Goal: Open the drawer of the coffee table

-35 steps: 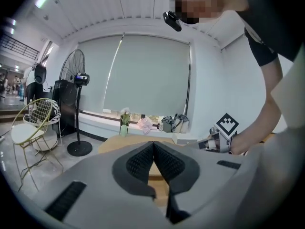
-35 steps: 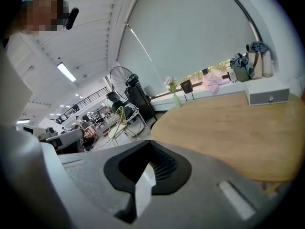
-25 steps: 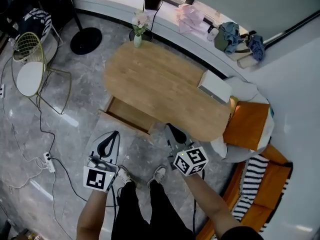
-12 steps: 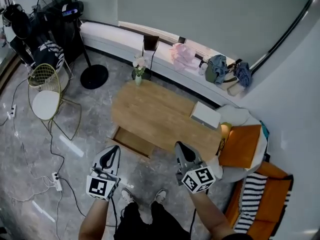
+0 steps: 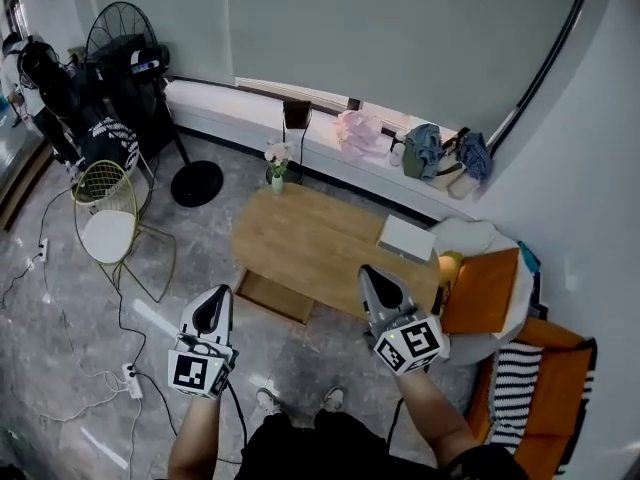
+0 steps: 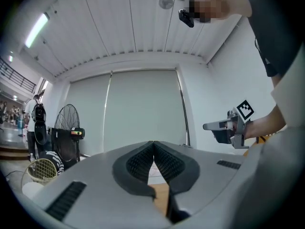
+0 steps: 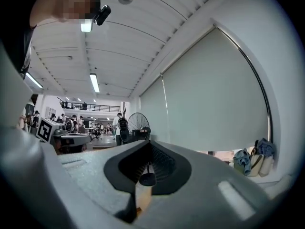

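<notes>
The oval wooden coffee table (image 5: 320, 243) stands on the grey floor far below me. Its drawer (image 5: 273, 296) sticks out of the near left side, pulled open and empty inside. My left gripper (image 5: 212, 306) hangs high in the air near the drawer's left, shut on nothing; its ribbed pads (image 6: 143, 160) meet. My right gripper (image 5: 372, 284) is over the table's near edge, also shut and empty, its fingers (image 7: 162, 163) together. Both point level toward the far blind-covered window. Neither touches the table or the drawer.
A white box (image 5: 405, 238) lies on the table's right end, a small flower vase (image 5: 276, 173) at its far left. A wire chair (image 5: 105, 218) and a standing fan (image 5: 125, 53) are at left, an orange sofa (image 5: 485, 288) at right, cables (image 5: 125, 373) on the floor.
Both grippers have risen well above the table, and the view has risen with them, so the table looks smaller and farther. The drawer stays open; both grippers remain shut.
</notes>
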Demonstrator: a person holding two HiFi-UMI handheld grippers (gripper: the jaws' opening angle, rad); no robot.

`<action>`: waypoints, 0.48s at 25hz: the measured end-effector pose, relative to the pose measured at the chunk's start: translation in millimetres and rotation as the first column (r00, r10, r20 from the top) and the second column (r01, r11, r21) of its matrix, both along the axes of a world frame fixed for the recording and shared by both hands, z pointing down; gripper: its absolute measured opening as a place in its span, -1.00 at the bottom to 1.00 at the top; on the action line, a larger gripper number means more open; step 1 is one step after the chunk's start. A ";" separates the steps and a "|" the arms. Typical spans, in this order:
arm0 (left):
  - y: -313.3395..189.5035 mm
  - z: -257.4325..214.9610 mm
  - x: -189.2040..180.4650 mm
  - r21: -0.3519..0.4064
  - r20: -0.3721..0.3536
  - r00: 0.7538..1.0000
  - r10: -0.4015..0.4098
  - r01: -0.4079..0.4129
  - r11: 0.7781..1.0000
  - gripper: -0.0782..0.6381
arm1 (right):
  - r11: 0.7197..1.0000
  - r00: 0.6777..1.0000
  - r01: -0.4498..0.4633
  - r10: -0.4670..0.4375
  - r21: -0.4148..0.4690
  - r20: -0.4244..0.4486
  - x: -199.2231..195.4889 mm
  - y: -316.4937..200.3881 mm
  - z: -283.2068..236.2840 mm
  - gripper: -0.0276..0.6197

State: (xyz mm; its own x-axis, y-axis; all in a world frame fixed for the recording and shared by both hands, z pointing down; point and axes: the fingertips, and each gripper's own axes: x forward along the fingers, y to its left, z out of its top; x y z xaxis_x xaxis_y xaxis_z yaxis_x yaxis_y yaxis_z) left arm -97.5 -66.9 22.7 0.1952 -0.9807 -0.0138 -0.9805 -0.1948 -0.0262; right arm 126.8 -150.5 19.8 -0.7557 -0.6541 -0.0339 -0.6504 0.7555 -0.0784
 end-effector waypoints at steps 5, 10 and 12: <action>18.7 -35.8 0.4 0.062 0.004 1.000 -0.005 0.005 0.998 -0.76 | 0.997 1.000 0.004 -0.005 0.074 0.010 8.0 17.7 -32.9 -0.90; 41.3 -64.6 -1.5 0.120 -0.017 0.999 -0.036 0.037 0.992 -0.76 | 0.992 0.999 -0.034 0.031 0.119 0.024 35.5 32.5 -56.5 -0.90; 53.1 -70.2 -6.8 0.124 -0.025 0.998 -0.062 0.064 0.990 -0.76 | 0.989 0.997 -0.070 0.066 0.127 0.032 50.4 36.2 -62.0 -0.90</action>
